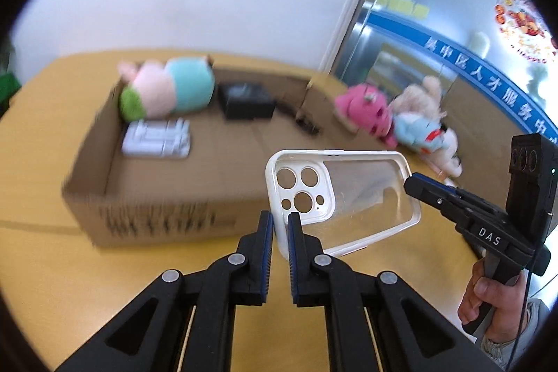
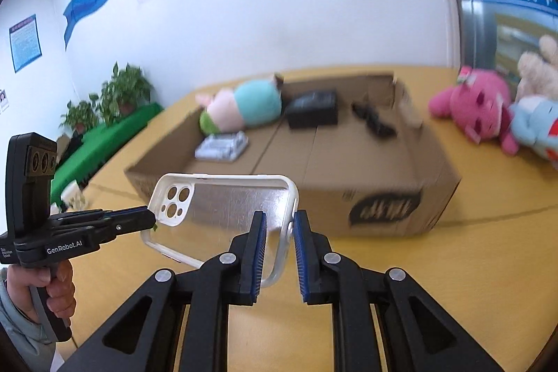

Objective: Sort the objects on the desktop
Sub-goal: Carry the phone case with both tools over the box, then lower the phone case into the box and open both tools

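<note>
- Bright, even indoor light with soft shadows
- Far cardboard box [image 1: 167, 162] and plush toys [image 2: 488, 107] smeared by motion blur
- Near gripper fingers sharp
- Fisheye bending, black corner vignette

We see a phone case [image 1: 343, 197] of glossy white plastic with a clear, scuffed back, a matt cardboard box [image 1: 167, 190] at eleven o'clock, fuzzy cloth toys [image 1: 362, 108], and a smooth wood-look table [image 1: 52, 267].

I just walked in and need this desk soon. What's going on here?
A person is sorting desk clutter with two handheld grippers. Both the left gripper and right gripper have their jaws shut on opposite ends of a clear phone case, held above the table. The cardboard box already holds a plush toy and small items; more plush toys lie beside it.
</note>
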Demonstrator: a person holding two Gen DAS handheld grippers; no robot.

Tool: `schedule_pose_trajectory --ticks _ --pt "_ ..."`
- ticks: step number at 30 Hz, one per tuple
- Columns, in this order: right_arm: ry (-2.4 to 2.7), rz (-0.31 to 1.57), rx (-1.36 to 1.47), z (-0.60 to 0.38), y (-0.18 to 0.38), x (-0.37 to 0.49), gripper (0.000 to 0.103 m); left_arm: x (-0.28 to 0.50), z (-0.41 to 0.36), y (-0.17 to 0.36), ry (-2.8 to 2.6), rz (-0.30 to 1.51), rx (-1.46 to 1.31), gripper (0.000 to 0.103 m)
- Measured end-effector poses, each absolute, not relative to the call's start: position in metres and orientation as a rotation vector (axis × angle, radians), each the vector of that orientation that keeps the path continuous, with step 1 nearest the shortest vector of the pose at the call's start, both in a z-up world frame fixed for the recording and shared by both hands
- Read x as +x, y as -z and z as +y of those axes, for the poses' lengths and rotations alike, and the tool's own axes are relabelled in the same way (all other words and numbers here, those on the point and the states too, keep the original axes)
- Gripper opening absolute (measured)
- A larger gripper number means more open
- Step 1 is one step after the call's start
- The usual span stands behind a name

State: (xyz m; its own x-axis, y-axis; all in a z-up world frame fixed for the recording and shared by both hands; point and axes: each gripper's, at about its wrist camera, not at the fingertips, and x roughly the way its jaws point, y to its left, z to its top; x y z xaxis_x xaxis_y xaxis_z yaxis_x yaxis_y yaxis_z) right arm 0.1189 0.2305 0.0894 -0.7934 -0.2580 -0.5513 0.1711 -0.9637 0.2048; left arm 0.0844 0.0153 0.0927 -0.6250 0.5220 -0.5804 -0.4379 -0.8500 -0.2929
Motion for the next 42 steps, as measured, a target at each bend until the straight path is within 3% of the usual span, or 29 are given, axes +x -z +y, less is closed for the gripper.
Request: schedule_pose_trajectory --ticks 5,13,22,28,37,42 --pt "2.843 -0.187 0.701 0.243 -0.147 0.107 0.015 0.064 0.028 -0.151 -2.469 -0.120 -0.725 0.007" --pt "2.807 -0.177 0.620 0.237 -0.189 0.046 0.016 0.017 0.009 -0.177 -2.533 -0.082 -0.719 0.007" --pt "2.565 -0.309 1.032 0.182 -0.093 -0.054 0.016 -0.033 -0.030 -0.116 -2.601 -0.007 -0.998 0.007" --pt "2.413 -0.390 1.275 0.164 -0.031 -0.076 0.018 -0.048 -0.038 -0.072 -2.591 0.075 -1.254 0.007" --pt "2.268 -0.332 1.469 0.134 -0.006 -0.096 0.019 -0.061 -0.053 -0.040 -2.607 0.161 -1.507 0.008" --pt "2.243 -0.364 1.471 0.134 -0.007 -0.101 0.030 -0.065 -0.044 -0.039 -2.595 0.245 -1.566 0.008"
